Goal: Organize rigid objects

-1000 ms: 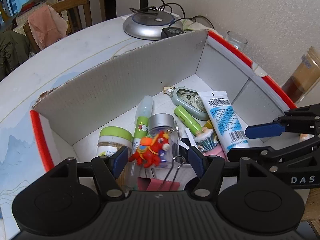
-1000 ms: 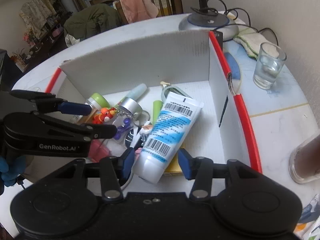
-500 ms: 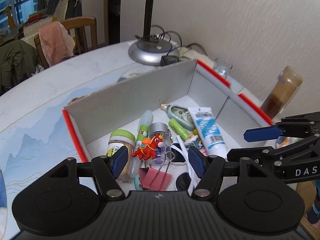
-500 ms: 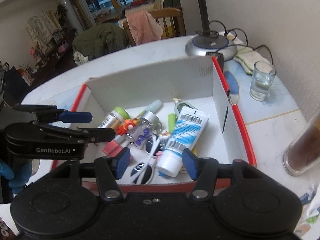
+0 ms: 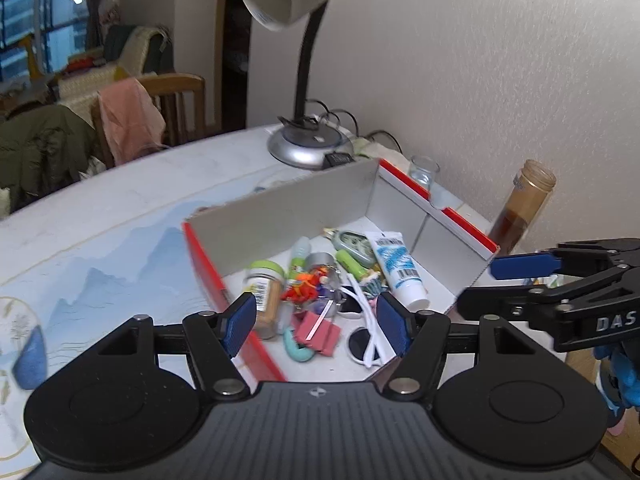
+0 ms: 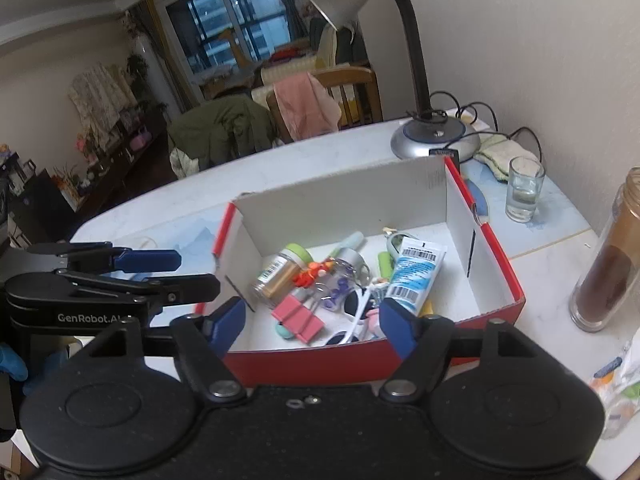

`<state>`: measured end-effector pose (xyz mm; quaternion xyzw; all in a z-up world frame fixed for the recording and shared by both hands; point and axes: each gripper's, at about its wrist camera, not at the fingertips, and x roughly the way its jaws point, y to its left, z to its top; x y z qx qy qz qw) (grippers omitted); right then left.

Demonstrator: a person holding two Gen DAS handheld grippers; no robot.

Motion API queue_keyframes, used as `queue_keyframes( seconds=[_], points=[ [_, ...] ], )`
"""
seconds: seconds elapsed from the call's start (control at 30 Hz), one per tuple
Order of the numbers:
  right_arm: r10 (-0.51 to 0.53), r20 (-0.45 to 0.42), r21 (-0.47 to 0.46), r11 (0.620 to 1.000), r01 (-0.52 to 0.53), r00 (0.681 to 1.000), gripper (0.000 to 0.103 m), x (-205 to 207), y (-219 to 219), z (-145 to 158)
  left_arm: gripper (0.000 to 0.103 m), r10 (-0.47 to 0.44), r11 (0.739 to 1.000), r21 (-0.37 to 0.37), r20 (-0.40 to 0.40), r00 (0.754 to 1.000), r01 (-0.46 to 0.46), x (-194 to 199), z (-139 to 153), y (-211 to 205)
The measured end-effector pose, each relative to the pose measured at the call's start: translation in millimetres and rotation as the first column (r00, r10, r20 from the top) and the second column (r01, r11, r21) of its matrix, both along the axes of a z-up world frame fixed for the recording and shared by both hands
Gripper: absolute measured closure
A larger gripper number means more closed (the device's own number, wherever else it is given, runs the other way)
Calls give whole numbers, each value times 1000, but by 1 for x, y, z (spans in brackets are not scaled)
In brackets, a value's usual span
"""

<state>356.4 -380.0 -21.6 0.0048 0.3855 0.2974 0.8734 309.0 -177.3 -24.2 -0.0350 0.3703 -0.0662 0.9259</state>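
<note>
My left claw (image 5: 316, 322) hung empty, half open. My right claw (image 6: 312, 326) was opening, nothing between its pads, above the red box (image 6: 496, 312) on the tabletop (image 6: 544, 280).

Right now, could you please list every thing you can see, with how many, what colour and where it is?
box: one, red outside and white inside, on the table
tube: one, white and blue with barcodes, lying in the box at its right
jar: one, clear with a green lid, lying in the box at its left
horse figure: one, red and orange, middle of the box
sunglasses: one, white frame, near front of the box
binder clip: one, pink, near front of the box
lamp: one, silver base, behind the box
glass: one, clear, right of the box
tall jar: one, brown contents, far right
table: one, pale
left gripper: open, empty
right gripper: jaws opening, empty
</note>
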Motion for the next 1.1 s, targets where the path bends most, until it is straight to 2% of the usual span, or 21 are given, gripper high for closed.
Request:
queue_keyframes(
  seconds=[0.1,0.2,0.33,0.43,0.57,0.63,0.7,1.1],
  points=[
    [-14,39,17,1000,13,999,20,-15,2,7,37,7,1000,2,15,1000,-7,-13,5,5],
    [-35,70,39,999,33,997,17,-30,2,14,28,7,1000,-12,22,1000,-6,-25,9,10],
    [-65,95,61,996,59,993,13,-45,3,21,28,-2,1000,-29,37,999,3,-39,14,14],
    [-84,109,67,995,77,990,10,-54,3,24,19,-10,999,-40,46,999,12,-49,17,15],
    [-109,131,76,992,100,985,7,-65,4,28,17,-19,998,-54,48,999,22,-59,19,16],
    [-130,140,85,989,119,982,3,-69,4,30,13,-24,998,-54,51,998,27,-63,20,15],
    [-149,157,92,987,135,976,0,-77,3,32,1,-27,998,-62,56,998,31,-67,20,16],
    [-195,155,107,978,179,969,0,-98,2,31,1,-36,997,-68,106,994,43,-88,27,19]
  ],
)
